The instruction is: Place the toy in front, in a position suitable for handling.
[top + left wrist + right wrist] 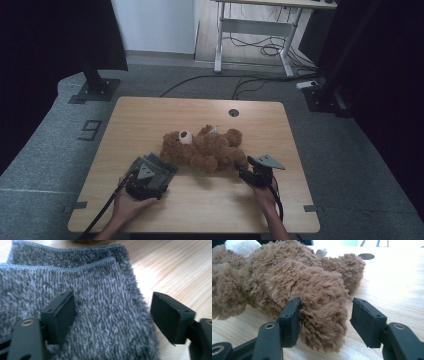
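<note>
The wooden table (150, 120) carries a brown teddy bear (205, 147) lying near its middle, white muzzle (185, 136) turned up and toward the left. One furry limb (322, 315) of the bear runs out toward the right gripper (245, 170) at the bear's near right corner. In the right gripper view that limb sits between the two black jaws: the left jaw touches the fur, the right jaw stands a little clear of it, so the jaws are spread around the limb and not pinching it.

A folded grey towel (157, 167) lies on the tabletop just beside the bear's near left side. The left gripper (150, 180) rests over the towel's near edge. In the left gripper view its jaws are wide apart with the towel (100, 312) spread beneath and between them, neither pad pressing the cloth; a second fold edge shows farther back.

A round cable hole (234, 112) sits in the table behind the bear. Nothing stands between either gripper and its thing.

Both hands come in from the near edge, the left hand (125, 202) and the right hand (265, 195) each gripping its tool from behind, cables trailing back
</note>
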